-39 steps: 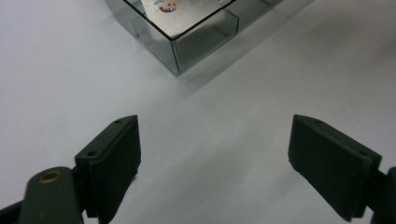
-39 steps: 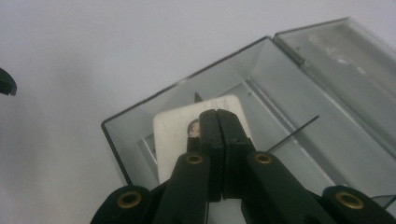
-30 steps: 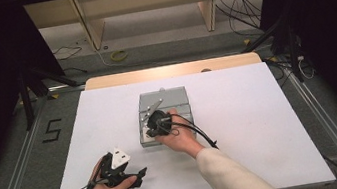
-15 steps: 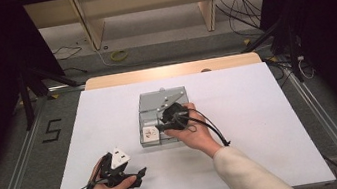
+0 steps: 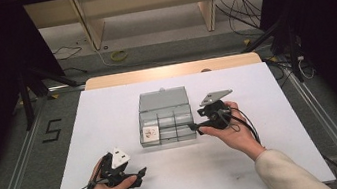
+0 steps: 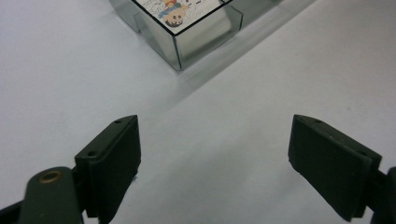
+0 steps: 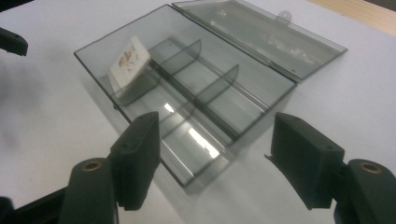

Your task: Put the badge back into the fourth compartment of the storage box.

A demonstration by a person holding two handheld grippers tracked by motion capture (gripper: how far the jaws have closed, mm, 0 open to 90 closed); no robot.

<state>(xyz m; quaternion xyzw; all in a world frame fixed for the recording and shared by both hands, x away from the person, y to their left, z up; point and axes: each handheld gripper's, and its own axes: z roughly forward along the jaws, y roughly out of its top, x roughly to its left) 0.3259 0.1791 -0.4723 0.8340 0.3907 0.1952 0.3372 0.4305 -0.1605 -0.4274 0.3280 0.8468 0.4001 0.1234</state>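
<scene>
- Box [image 5: 165, 116]: clear smoky plastic, sits mid-table, lid [image 5: 162, 100] flipped open flat on the far side, w/ a small tab at its far edge. Dividers split the base into compartments.
- Card [image 5: 151, 133]: small white printed piece, cartoon art on top, in the near-left compartment, leaning against a wall in the right gripper view. Other compartments look empty.
- Handling (judgement): box prob. light, stiff, thin-walled; smooth and glossy, so it could slide on the table when pushed. Hinge likely the weak spot. Best hold: pinch a side wall or the front rim, or the lid by its free far edge/tab to close it. Card is light and thin; take it by the raised edge, not flat.
- Right gripper [image 5: 197, 126]: just beside the box's right end, not touching; jaws wide apart, nothing between them.
- Left gripper [image 5: 140, 171]: near the front-left of the table, apart from the box; jaws spread, empty. Box corner ahead of it in its own view.
- Table [image 5: 99, 115]: white matte top, flat, no clutter; wood strip along the far edge.
- Room: dark curtains both sides, grey floor w/ cables, a "5" marked on the floor at left, wooden frame legs beyond.
</scene>
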